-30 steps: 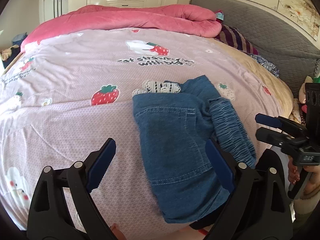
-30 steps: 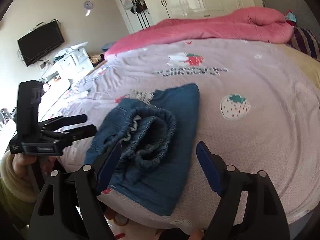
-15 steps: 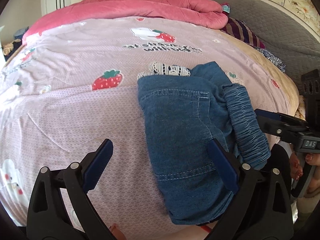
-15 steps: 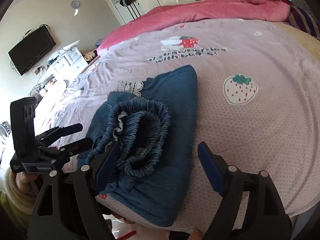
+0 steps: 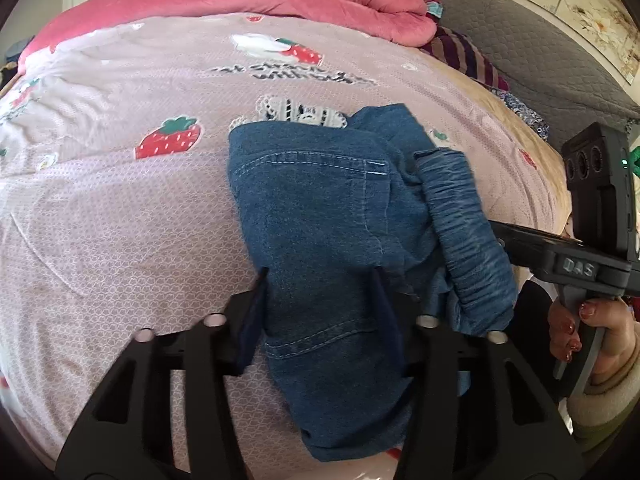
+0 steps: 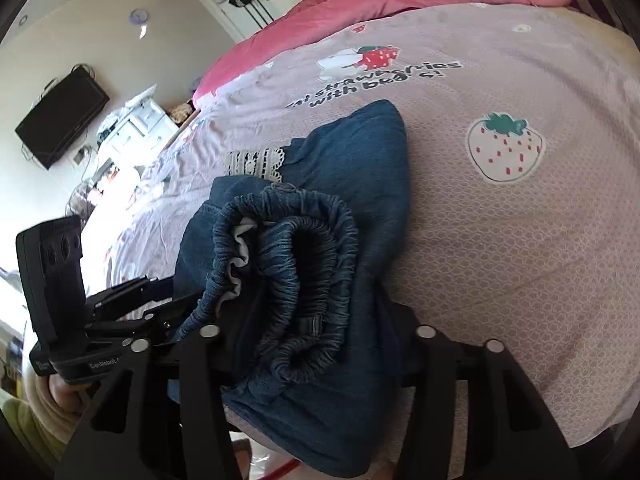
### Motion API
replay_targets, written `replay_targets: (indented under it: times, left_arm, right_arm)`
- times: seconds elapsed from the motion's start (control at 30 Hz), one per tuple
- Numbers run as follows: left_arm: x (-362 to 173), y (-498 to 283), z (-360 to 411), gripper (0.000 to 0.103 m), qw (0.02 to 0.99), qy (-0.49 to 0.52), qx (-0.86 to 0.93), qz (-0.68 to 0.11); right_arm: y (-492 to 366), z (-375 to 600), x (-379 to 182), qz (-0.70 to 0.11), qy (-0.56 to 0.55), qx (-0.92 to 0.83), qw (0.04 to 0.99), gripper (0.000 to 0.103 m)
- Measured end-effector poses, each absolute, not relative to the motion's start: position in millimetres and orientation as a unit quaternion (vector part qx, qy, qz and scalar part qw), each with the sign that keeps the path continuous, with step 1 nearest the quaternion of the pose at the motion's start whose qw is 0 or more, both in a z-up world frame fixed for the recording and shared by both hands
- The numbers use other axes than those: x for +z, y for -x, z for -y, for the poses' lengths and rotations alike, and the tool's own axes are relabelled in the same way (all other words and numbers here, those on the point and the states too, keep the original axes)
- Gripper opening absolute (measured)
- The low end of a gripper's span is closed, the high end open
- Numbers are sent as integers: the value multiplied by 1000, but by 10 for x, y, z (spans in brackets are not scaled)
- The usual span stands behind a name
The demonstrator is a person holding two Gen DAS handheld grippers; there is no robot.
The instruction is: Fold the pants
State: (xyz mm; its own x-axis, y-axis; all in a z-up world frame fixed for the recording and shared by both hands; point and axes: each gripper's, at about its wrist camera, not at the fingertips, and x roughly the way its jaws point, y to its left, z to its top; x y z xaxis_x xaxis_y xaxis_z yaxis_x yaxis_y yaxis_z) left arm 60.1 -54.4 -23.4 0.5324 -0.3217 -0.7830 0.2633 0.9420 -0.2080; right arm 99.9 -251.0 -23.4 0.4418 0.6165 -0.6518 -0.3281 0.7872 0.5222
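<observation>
My left claw (image 5: 320, 300) and right claw (image 6: 316, 344) each pinch the near edge of the folded blue denim pants (image 5: 320, 216) on the strawberry-print bed (image 5: 120, 220), so folding looks nearly done, with perhaps one fold left.

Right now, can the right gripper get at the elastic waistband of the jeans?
Probably yes. The right gripper already sits at the near edge of the folded jeans, and the bunched waistband lies on top, straight ahead between its fingers. Nothing covers it; the left gripper is off to the side.
</observation>
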Motion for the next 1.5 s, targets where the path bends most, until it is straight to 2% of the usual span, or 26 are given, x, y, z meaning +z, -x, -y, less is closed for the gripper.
replay_targets:
  times: [0.07, 0.2, 0.47, 0.8, 1.13, 1.37, 1.43, 1.5]
  left_arm:
    - [-192, -583, 567, 20, 879, 29, -170, -444]
    - [-123, -548, 592, 17, 889, 21, -167, -427]
    - [186, -539, 604, 16, 911, 9, -161, -379]
    - [484, -939, 406, 16, 926, 12, -113, -359]
    - [381, -1482, 185, 16, 924, 35, -94, -370]
    - [-16, -1740, 114, 16, 900, 47, -81, -425]
    - [-100, -1750, 87, 19, 894, 52, -73, -439]
    - [-136, -1736, 38, 27, 892, 64, -70, -441]
  right_arm:
    - [-953, 2474, -189, -435, -148, 284, 842, 30]
    - [-863, 2397, -64, -408, -125, 283, 859, 24]
    - [-846, 2245, 300, -354, -80, 294, 884, 23]
    - [-1317, 1984, 598, -322, -58, 309, 893, 23]
    - [-1828, 1827, 493, -332, -62, 303, 891, 23]
    - [-2144, 1771, 91, -395, -67, 276, 874, 23]
    - [-2186, 1819, -30, -408, -87, 275, 866, 23]
    - [-2226, 1895, -125, -419, -108, 271, 860, 25]
